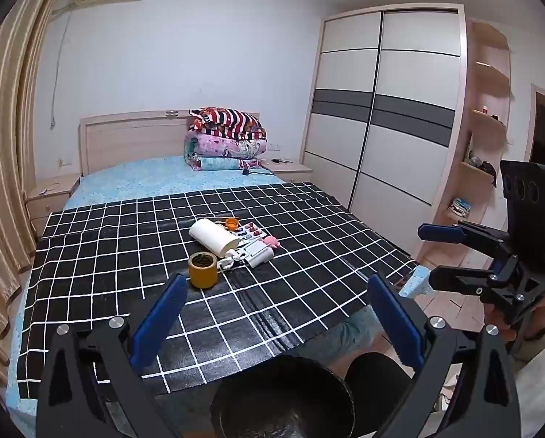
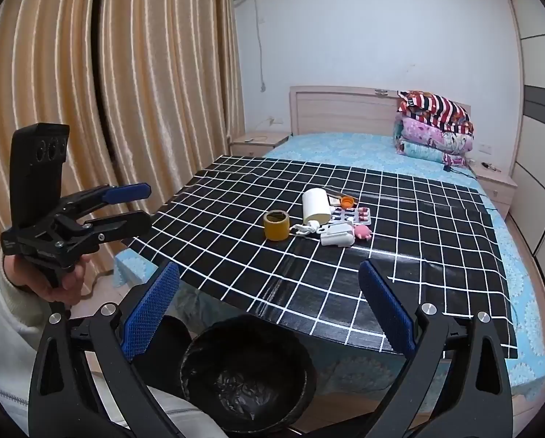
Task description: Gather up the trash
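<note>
A small heap of items lies on the black checked cloth [image 1: 119, 255] [image 2: 214, 241] spread over the bed: a yellow tape roll [image 1: 202, 269] [image 2: 277, 225], a white paper roll [image 1: 216, 237] [image 2: 315, 204], an orange cap [image 1: 231, 223] [image 2: 347, 202], a pill blister [image 1: 251, 231] [image 2: 354, 215], a pink toy [image 1: 271, 241] [image 2: 363, 231] and a white box [image 1: 258, 254] [image 2: 336, 238]. A bin lined with a black bag [image 1: 283, 398] [image 2: 247, 376] stands below both grippers at the bed's near edge. My left gripper [image 1: 276, 314] [image 2: 146, 204] and right gripper [image 2: 269, 303] [image 1: 427, 255] are open, empty and short of the heap.
Folded quilts [image 1: 225, 138] [image 2: 433, 127] are stacked by the headboard. A sliding wardrobe [image 1: 382, 109] and shelves stand on the right, striped curtains [image 2: 108, 91] on the left, with nightstands [image 1: 50, 197] [image 2: 495, 182] beside the bed. A person's hands in white sleeves hold the grippers.
</note>
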`<action>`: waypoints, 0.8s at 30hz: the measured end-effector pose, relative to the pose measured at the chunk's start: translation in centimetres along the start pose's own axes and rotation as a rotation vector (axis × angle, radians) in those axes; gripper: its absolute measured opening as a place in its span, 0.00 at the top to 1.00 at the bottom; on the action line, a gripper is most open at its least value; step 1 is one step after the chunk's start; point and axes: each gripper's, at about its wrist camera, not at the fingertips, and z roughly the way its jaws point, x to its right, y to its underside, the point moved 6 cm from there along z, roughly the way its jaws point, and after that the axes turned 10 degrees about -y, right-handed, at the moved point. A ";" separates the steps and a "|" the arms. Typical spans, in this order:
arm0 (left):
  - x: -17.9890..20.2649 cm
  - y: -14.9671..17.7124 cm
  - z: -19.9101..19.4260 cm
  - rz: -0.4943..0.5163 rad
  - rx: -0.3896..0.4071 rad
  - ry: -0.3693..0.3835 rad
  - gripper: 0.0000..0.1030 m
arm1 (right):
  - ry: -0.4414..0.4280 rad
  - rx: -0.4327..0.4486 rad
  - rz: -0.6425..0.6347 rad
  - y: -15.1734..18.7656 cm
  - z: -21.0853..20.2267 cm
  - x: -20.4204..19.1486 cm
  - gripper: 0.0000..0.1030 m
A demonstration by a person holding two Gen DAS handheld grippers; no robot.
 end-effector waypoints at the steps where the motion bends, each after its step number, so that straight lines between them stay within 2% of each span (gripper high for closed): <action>1: 0.0 -0.1 0.0 0.001 0.002 -0.002 0.08 | 0.001 -0.002 -0.001 0.0 0.0 0.0 0.03; 3: 0.2 -0.1 -0.2 0.024 0.015 -0.007 0.08 | 0.002 0.002 -0.003 0.0 0.0 0.0 0.03; 24: 0.5 -0.1 -0.3 0.017 0.017 -0.001 0.08 | 0.002 0.007 -0.010 -0.1 0.2 -0.1 0.03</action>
